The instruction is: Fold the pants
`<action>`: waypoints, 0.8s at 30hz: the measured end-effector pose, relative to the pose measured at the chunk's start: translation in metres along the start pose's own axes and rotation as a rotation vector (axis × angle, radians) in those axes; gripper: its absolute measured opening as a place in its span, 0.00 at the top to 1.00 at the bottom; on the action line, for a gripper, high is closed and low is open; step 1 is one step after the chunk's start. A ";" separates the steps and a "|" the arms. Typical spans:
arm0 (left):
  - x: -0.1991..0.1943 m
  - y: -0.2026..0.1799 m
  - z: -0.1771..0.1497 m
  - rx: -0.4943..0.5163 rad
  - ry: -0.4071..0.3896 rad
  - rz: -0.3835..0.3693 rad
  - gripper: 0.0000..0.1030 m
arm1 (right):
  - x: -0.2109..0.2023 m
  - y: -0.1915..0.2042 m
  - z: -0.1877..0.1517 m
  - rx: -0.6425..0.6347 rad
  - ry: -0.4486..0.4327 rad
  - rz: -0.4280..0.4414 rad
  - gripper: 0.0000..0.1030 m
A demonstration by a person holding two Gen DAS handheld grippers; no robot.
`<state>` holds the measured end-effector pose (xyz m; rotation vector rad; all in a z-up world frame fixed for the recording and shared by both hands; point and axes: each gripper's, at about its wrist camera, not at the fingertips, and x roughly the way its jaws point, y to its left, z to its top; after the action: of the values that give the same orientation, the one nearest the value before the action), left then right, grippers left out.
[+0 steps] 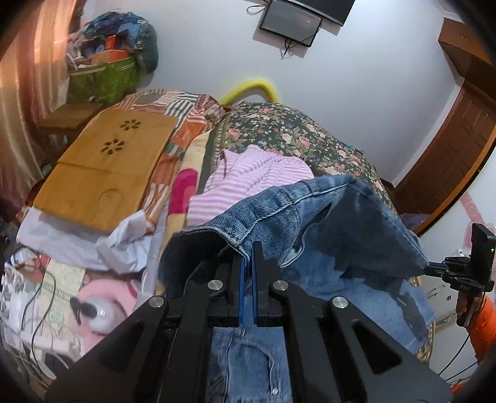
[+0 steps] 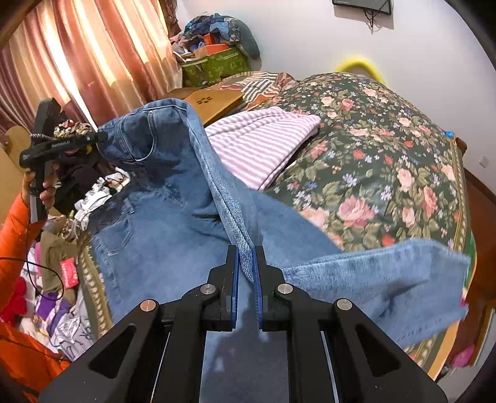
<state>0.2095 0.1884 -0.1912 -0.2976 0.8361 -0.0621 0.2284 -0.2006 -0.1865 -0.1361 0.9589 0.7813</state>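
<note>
Inventory, left to right. Left wrist view: wooden lap tray (image 1: 102, 167) with flower-shaped cut-outs, at 10 o'clock, lying on a patterned quilt (image 1: 183, 105); white cloth (image 1: 124, 245) crumpled just beside its near edge; green bag (image 1: 105, 77) stuffed with clothes at 11 o'clock against the wall; pink striped garment (image 1: 248, 176) near centre on the floral bedspread (image 1: 294, 130); wall-mounted screen (image 1: 291, 24) at 12 o'clock. Jeans (image 1: 325, 223), blue denim, lifted above the bed at centre, one part hanging and one part lying flat below. Left gripper (image 1: 247, 257): jaws closed on a stitched denim edge of the jeans, the fabric draped over the left finger. Right gripper (image 1: 458, 269) at 3 o'clock in this view, its tip at the far denim corner. Right wrist view: curtain (image 2: 93, 55) at 10 o'clock; left gripper at 9 o'clock, held in a hand (image 2: 46, 186) with an orange sleeve, pinching the waist end with its pocket. Right gripper at 6 o'clock: jaws clamped on a folded seam of the jeans, a leg end trailing toward 3 o'clock over the bedspread.
</note>
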 end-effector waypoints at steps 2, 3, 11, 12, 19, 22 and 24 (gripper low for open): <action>-0.007 0.002 -0.012 -0.005 -0.003 0.010 0.98 | -0.002 0.005 -0.008 0.008 -0.005 0.011 0.92; -0.012 0.004 -0.020 -0.011 -0.003 0.015 0.98 | -0.003 0.008 -0.013 0.013 -0.008 0.015 0.92; -0.032 0.015 -0.064 -0.037 0.004 0.045 0.98 | -0.010 0.023 -0.049 0.064 -0.027 0.039 0.92; -0.033 0.016 -0.070 -0.039 0.007 0.051 0.98 | -0.011 0.025 -0.053 0.066 -0.030 0.037 0.92; -0.029 0.027 -0.100 -0.059 0.031 0.086 0.98 | -0.009 0.036 -0.081 0.087 -0.023 0.021 0.92; -0.026 0.033 -0.117 -0.076 0.056 0.097 0.98 | -0.007 0.039 -0.090 0.096 -0.020 0.011 0.92; -0.023 0.036 -0.126 -0.078 0.072 0.111 0.98 | -0.007 0.039 -0.096 0.103 -0.019 0.003 0.92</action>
<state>0.0987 0.1967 -0.2644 -0.3229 0.9265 0.0641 0.1355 -0.2172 -0.2288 -0.0373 0.9793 0.7335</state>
